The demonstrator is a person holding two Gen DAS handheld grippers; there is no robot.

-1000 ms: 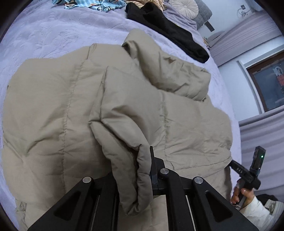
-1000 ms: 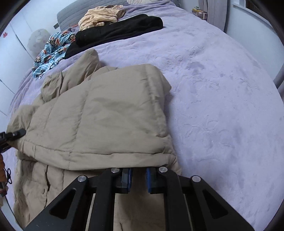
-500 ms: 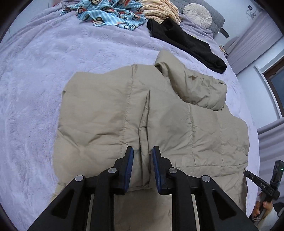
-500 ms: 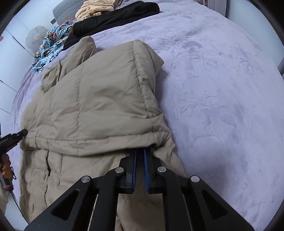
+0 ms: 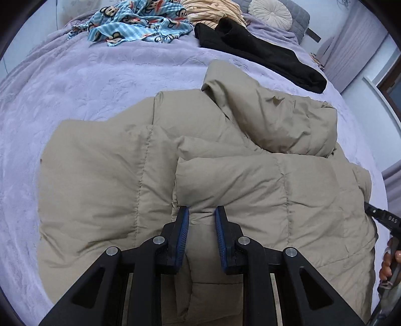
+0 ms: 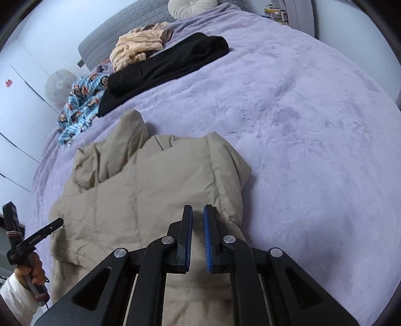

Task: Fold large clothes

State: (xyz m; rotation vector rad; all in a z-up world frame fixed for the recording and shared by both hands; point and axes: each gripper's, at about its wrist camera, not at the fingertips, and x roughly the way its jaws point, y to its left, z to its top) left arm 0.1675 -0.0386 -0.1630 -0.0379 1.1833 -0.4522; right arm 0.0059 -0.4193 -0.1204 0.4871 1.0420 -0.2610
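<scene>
A beige puffer jacket [image 5: 225, 175] lies on the bed with both sides folded in over its middle and its hood [image 5: 275, 120] bunched at the top. My left gripper [image 5: 201, 210] hovers over the lower edge of the folded panel. Its blue pads [image 5: 184, 230] stand apart and pinch nothing. In the right wrist view the jacket [image 6: 150, 200] spreads to the left. My right gripper [image 6: 198, 208] sits over its right folded edge, open by a narrow gap with no cloth in it. Each view shows the other gripper's handle at its edge, held in a hand [image 6: 32, 273].
The lilac fleece bedspread [image 5: 75, 87] runs all around the jacket. At the head end lie a black garment [image 5: 263, 60], a blue monkey-print cloth [image 5: 140, 25], a cream striped garment [image 5: 208, 15] and a round cushion [image 5: 270, 11]. A wide stretch of bedspread [image 6: 313, 138] shows right of the jacket.
The left gripper let go of the raised fold, which now lies flat across the jacket, and its jaws parted. The right gripper's jaws opened a little and drew back from the folded edge.
</scene>
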